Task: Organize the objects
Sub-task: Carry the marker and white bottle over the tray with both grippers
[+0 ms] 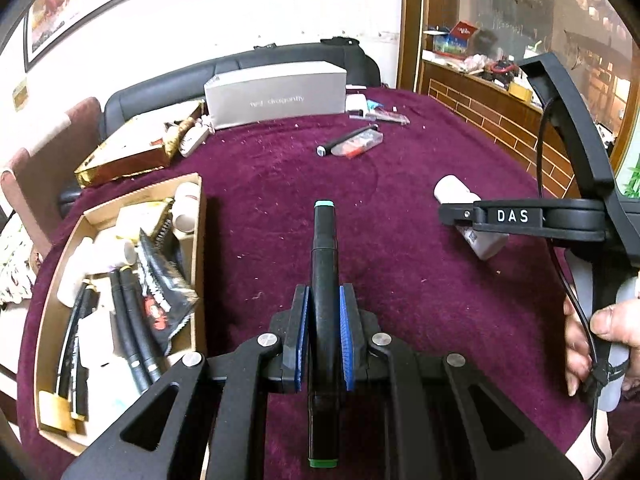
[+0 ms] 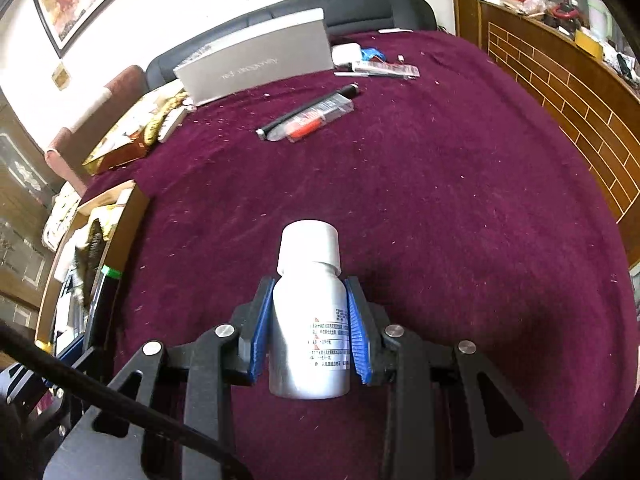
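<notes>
Currently, both grippers are carrying something above the purple-covered tabletop (image 2: 440, 200).

Left gripper (image 1: 324, 332): its blue pads are clamping a black marker (image 1: 325, 264) lengthwise, the teal cap pointing toward the far edge, probably so it can be slid in beside the other pens.

Right gripper (image 2: 308, 320): its pads are squeezing a white bottle (image 2: 308, 316) around the body, cap forward; it is hovering over the tabletop's right half.

Cardboard box (image 1: 196, 240): it is sitting at the tabletop's left edge, already holding markers, white bottles and packets, so it is likely serving as the collection point.

Remaining items: a pen with a clear packet (image 1: 352, 144) is lying near the far edge, in front of a grey box (image 1: 276, 96).
</notes>
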Demonstrator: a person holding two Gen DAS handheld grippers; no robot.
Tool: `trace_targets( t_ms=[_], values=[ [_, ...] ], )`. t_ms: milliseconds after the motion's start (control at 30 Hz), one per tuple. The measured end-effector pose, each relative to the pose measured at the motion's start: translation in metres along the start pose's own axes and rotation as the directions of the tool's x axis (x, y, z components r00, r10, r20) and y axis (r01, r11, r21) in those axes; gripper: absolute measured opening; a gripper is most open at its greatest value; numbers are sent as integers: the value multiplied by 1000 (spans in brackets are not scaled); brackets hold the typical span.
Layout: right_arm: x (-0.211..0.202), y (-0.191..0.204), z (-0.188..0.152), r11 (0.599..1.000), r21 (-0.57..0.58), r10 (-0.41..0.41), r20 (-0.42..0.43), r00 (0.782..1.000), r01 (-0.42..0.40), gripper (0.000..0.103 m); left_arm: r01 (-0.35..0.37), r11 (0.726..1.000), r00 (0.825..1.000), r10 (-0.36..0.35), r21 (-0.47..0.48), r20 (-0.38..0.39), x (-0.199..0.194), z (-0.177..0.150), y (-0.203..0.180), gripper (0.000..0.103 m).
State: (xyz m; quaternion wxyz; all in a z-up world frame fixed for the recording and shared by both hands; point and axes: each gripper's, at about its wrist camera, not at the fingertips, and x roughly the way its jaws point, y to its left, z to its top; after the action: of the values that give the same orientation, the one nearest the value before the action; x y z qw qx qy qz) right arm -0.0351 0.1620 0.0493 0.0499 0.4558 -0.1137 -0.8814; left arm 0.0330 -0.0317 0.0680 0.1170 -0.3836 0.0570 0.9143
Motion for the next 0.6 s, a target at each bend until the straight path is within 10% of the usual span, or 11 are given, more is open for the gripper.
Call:
trace_targets(
  t_ms=[600],
  values=[
    [-55,62,-19,994,-92,71,85,994,-64,32,-26,997,991,35,-67,131,-70,-15,33,12]
  ],
)
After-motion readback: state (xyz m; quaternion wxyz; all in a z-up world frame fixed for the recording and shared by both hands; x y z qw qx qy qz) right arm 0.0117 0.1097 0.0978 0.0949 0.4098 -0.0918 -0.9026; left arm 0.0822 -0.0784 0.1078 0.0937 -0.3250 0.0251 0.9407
